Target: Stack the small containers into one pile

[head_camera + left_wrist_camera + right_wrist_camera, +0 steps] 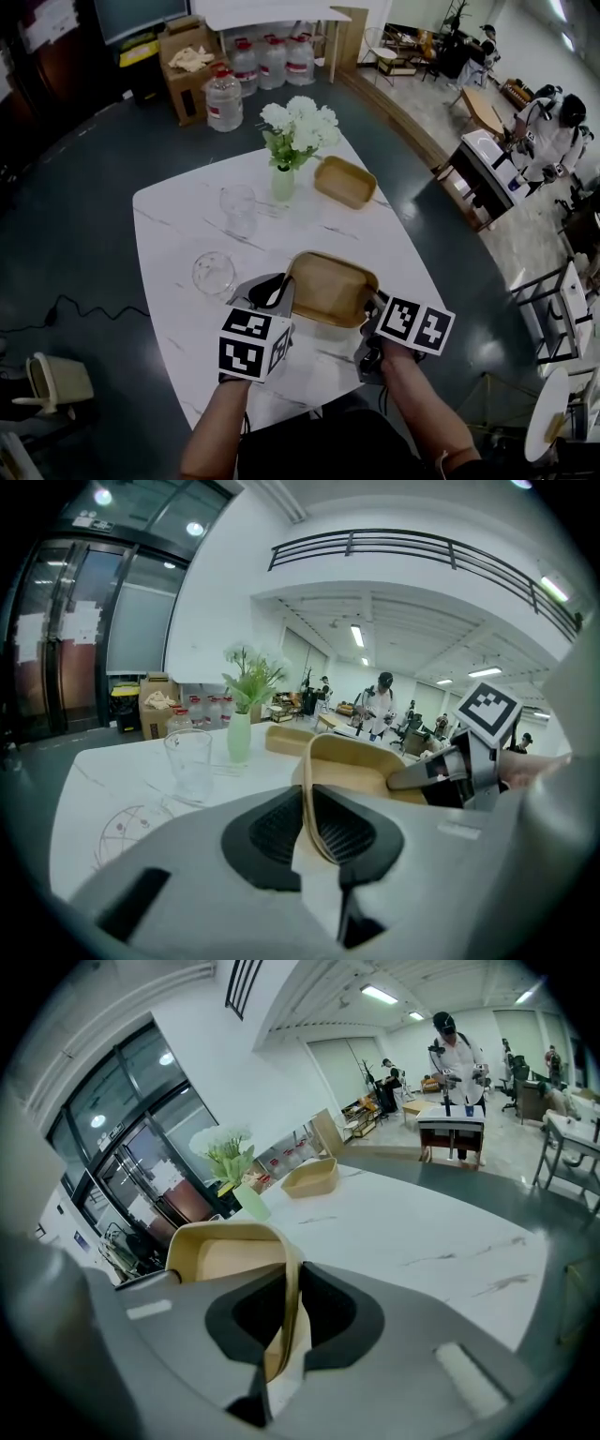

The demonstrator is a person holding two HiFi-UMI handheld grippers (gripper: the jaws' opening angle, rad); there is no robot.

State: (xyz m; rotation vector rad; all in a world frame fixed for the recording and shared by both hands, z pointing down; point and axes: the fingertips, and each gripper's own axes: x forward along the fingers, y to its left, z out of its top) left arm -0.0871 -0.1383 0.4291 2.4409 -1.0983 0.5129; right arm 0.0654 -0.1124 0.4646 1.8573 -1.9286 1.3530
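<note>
Container (328,289), tan, shallow and round-cornered, sat over the near part of the white marbled desk (178,225), between the two hand-held grippers. Whether it rested on the desk or was lifted clear of it could not be told.

The left hand-held gripper (281,292) was clamped on the container's left rim. Its own view showed the thin rim (361,766) running up between the two black pads, with the left hand-held gripper (314,822) closed down to a narrow gap that the rim filled.

The right hand-held gripper (375,314) held the opposite rim in the same way. In its view the container (230,1255) wall stood pinched between the dark pads of the right hand-held gripper (292,1312), the jaws almost together. A person's bare forearms reached in from the bottom of the head view.

A second container (345,181) of the same tan colour lay well apart at the far right of the desk, open side up. It also showed in the left gripper view (286,740) and the right gripper view (311,1177). Just beside it stood a pale green vase (283,183) of white flowers (300,127).

A clear glass (237,208) stood upright left of the vase. A round glass (214,274) lay nearer, close to the left hand-held gripper.

Beyond the desk, on the dark floor, stood water jugs (267,61) and a cardboard box (187,56). People were at work far off to the right.
</note>
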